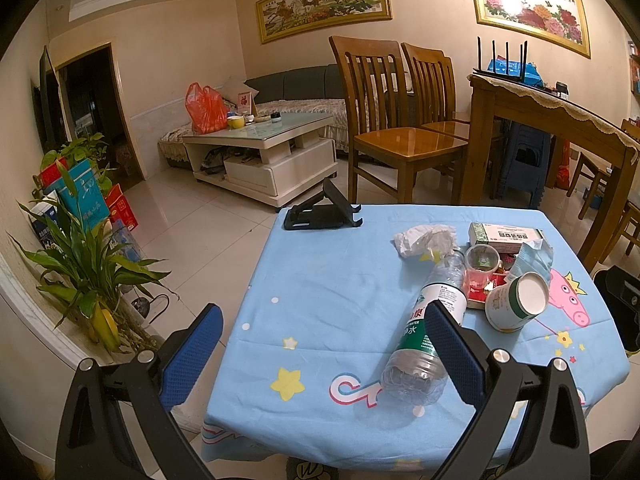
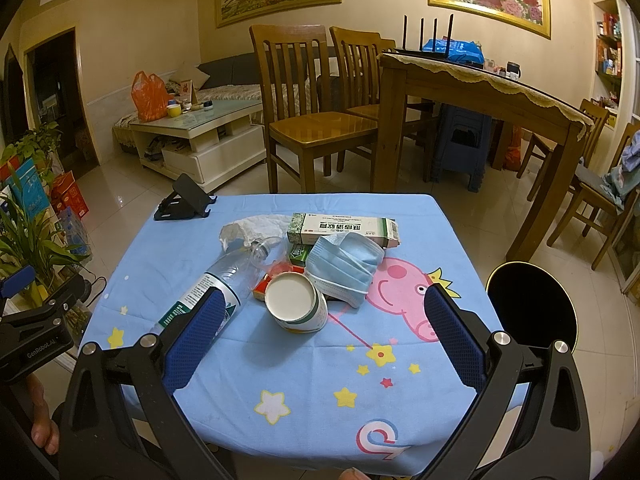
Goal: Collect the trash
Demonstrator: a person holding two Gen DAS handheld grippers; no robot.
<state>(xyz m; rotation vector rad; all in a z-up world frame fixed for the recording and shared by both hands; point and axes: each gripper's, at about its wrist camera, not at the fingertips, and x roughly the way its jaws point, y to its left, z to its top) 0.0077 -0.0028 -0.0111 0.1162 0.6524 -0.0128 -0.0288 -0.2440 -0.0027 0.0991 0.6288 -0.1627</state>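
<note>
A small table with a blue cartoon cloth holds a pile of trash. An empty plastic bottle lies on its side. Beside it are a tipped paper cup, a blue face mask, a crumpled tissue, a green-and-white carton and a small clear cup. My left gripper is open and empty above the table's near left part. My right gripper is open and empty, short of the cup.
A black phone stand sits at the table's far left corner. A black round bin stands on the floor right of the table. Wooden chairs and a dining table stand behind. Plants are on the left.
</note>
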